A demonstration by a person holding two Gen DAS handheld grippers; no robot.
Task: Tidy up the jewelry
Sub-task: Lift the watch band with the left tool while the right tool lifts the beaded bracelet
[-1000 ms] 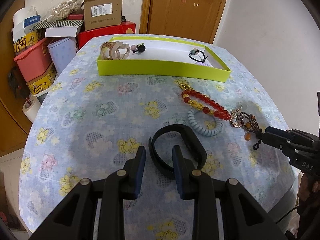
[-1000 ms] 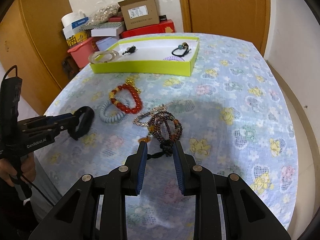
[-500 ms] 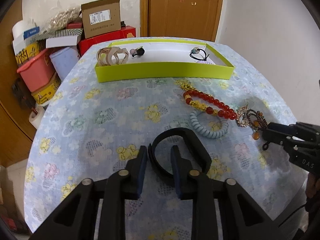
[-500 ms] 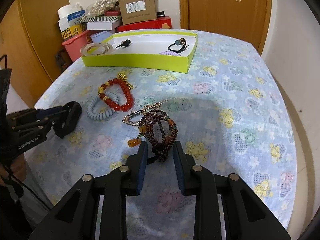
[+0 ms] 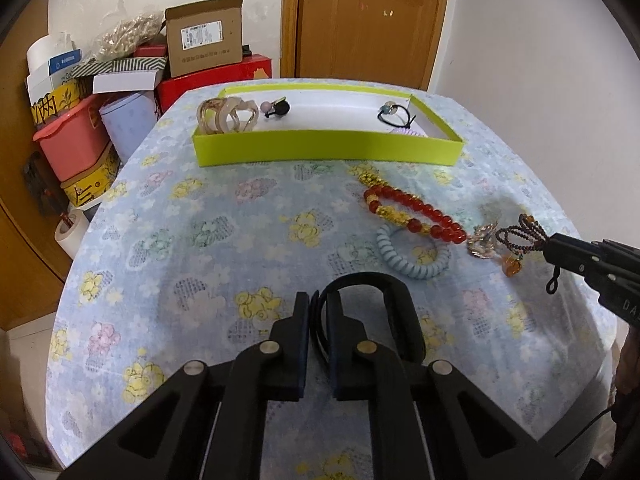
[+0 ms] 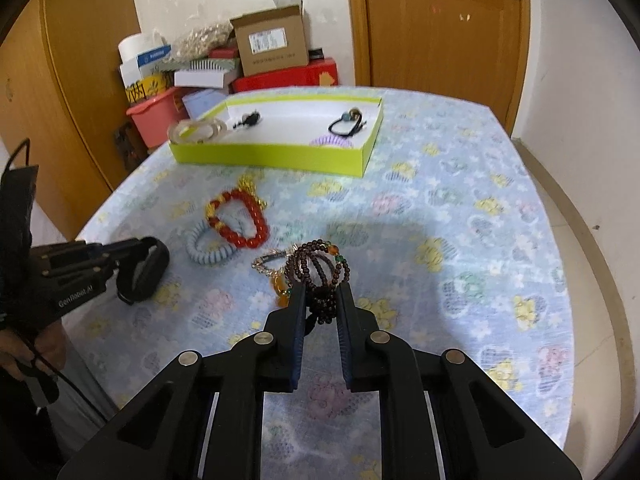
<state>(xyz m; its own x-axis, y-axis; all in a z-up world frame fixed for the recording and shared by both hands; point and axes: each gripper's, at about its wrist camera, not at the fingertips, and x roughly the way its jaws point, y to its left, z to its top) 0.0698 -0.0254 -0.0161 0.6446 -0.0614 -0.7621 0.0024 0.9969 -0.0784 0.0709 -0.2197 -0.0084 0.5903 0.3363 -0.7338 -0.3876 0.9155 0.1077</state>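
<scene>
Left gripper (image 5: 319, 312): jaws closing to a narrow gap on one side of the black plastic headband (image 5: 394, 300); the band stands on edge between the pads, its arch curving away ahead and to the right of the fingertips. Held by the thin edge, probably so the hoop hangs free when raised.

Right gripper (image 6: 321, 300): jaws closing, nearly together, with the knotted end of the dark brown wooden bead strand (image 6: 320, 270) pinched between them; its loops fan out just ahead of the tips. Taking it at the knot gathers all the loops in one grip.

Still loose: red bead bracelet with gold spacers (image 6: 236, 220) and pale blue coiled hair tie (image 6: 210, 246), touching each other, ahead and left of the right gripper; a clear crystal charm (image 5: 482, 238) lies just beside the bead strand.

Destination: shallow lime-green cardboard tray (image 5: 328, 148), well ahead of both grippers at the far side of the flowered blue tablecloth (image 5: 200, 240); it already holds translucent beige hair claws (image 5: 226, 116) and black hair ties (image 5: 396, 114), with bare floor in the middle.

Step in hand, as I judge it: securing both pieces at once before carrying them forward to the tray.

Risk: the bead loops may snag the charm on lifting.
</scene>
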